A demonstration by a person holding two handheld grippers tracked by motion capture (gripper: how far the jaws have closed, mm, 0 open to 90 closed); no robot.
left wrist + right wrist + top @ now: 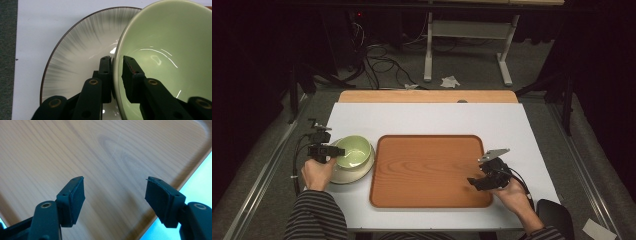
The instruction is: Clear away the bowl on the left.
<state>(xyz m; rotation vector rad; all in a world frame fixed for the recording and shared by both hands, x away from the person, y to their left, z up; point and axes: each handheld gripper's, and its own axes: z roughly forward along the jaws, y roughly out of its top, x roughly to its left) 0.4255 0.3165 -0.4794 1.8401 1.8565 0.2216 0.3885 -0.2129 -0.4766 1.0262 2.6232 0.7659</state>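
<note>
At the left of the frame my left gripper (117, 75) pinches the rim of the green bowl (353, 151), which sits on the striped plate (75, 50). My right gripper (115, 195) is wide apart over the wooden tray (427, 170), lower right.

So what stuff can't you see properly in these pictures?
- Plate, high view: the green bowl sitting on it hides its middle.
- Bowl rim, left gripper view: cut off by the right and bottom edges; the left gripper, clamped across the rim, covers part.
- Wooden tray, right gripper view: edges crop it, and the open right gripper hides some.
</note>
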